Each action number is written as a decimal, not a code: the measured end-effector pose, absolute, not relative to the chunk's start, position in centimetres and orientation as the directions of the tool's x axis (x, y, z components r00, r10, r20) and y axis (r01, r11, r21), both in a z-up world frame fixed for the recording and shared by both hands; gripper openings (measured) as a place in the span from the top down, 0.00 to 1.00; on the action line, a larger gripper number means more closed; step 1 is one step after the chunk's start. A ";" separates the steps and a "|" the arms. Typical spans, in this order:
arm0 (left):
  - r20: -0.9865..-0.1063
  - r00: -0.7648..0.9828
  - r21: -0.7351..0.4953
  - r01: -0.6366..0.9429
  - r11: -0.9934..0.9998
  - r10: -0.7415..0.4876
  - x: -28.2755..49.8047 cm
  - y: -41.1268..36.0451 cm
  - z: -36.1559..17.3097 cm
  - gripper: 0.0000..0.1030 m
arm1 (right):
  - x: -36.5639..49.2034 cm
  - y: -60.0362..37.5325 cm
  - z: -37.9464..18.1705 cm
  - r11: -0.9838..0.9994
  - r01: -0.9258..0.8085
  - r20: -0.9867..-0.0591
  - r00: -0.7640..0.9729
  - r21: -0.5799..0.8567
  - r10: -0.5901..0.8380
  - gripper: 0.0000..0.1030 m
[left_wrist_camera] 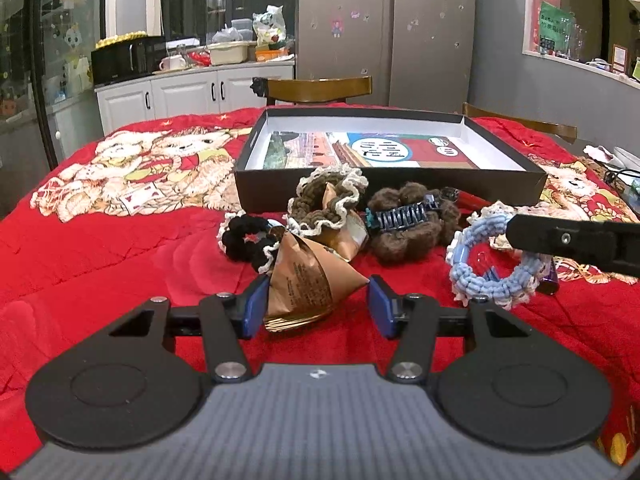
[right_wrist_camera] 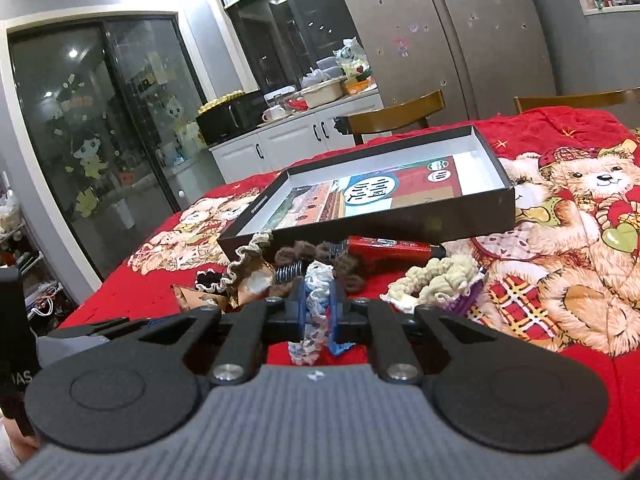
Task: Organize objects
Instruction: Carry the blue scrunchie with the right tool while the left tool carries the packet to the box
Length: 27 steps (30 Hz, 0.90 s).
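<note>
right gripper [right_wrist_camera: 318, 312]: clamped on blue-and-white scrunchie [right_wrist_camera: 316, 300], just in front of black box [right_wrist_camera: 400, 216] | left gripper [left_wrist_camera: 316, 304]: jaws apart astride brown snack packet [left_wrist_camera: 308, 280], pads not pressing, packet on red blanket [left_wrist_camera: 120, 248] before the box | brown scrunchie [left_wrist_camera: 404, 228], blue claw clip [left_wrist_camera: 400, 214]: against box's near wall

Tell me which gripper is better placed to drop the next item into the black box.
Right, probably. The right gripper is already shut on the blue and white scrunchie, with the black box just ahead. The left gripper only straddles the brown snack packet, its right pad not yet touching.
</note>
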<state>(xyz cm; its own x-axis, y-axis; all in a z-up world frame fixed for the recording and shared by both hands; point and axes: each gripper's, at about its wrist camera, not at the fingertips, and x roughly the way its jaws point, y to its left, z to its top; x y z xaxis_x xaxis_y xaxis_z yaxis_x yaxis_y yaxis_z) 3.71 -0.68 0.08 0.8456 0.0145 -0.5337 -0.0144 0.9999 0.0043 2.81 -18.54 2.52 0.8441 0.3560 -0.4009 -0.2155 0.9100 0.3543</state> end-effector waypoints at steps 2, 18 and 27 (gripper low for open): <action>-0.524 0.851 0.010 -0.010 1.000 0.014 3.5 -0.8 0.2 0.43 | 2.9 -18.5 2.4 0.907 -0.219 -0.397 0.844 0.359 0.360 0.87; -0.443 0.897 0.009 -0.002 1.000 0.006 0.5 -2.5 1.8 0.43 | 3.1 -18.8 4.7 0.893 -0.208 -0.342 0.870 0.398 0.355 0.88; -0.392 0.918 0.020 -0.054 0.998 0.057 -0.2 -1.6 5.0 0.43 | 4.9 -18.5 6.8 0.874 -0.203 -0.358 0.853 0.441 0.379 0.88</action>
